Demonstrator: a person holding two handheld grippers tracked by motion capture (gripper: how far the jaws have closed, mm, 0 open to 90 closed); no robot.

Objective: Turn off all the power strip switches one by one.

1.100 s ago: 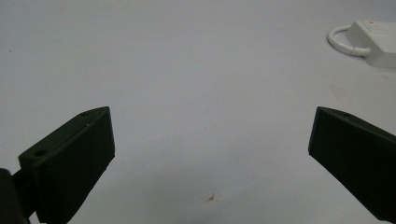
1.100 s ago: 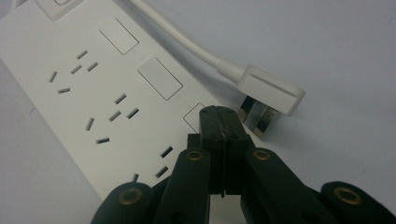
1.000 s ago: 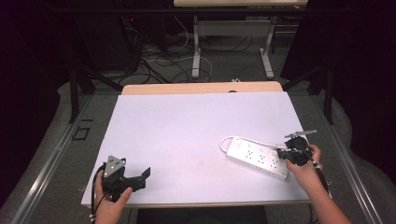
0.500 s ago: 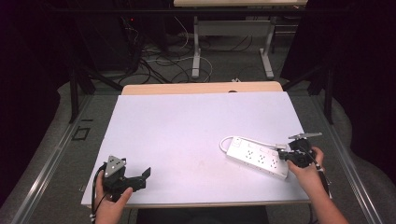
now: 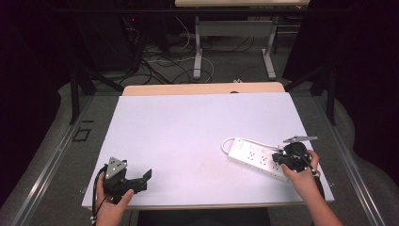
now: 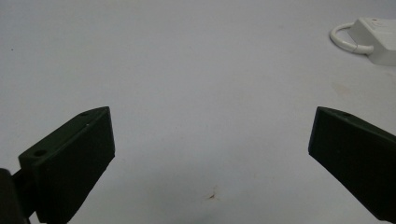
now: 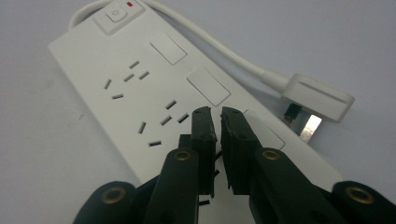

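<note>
A white power strip (image 5: 256, 159) lies on the white table (image 5: 188, 122) at the right, its cable looped back along it. In the right gripper view the strip (image 7: 154, 88), its cable (image 7: 224, 51) and its white plug (image 7: 317, 98) lie close below. My right gripper (image 5: 277, 160) hovers over the strip's near end. Its jaws have just been opening and stand a narrow slit apart (image 7: 215, 114), with nothing between them. My left gripper (image 5: 143, 181) rests at the table's near left corner, open wide (image 6: 210, 126) over bare table, with the strip's far end (image 6: 378, 37) in the distance.
A wooden table edge (image 5: 202, 88) borders the far side of the white top. Beyond it are table legs (image 5: 197, 52) and loose cables (image 5: 155, 61) on the floor. A metal rail (image 5: 47, 165) runs along the left.
My right hand has shifted slightly towards the near edge over the power strip's end. The left hand and the strip have stayed in place.
</note>
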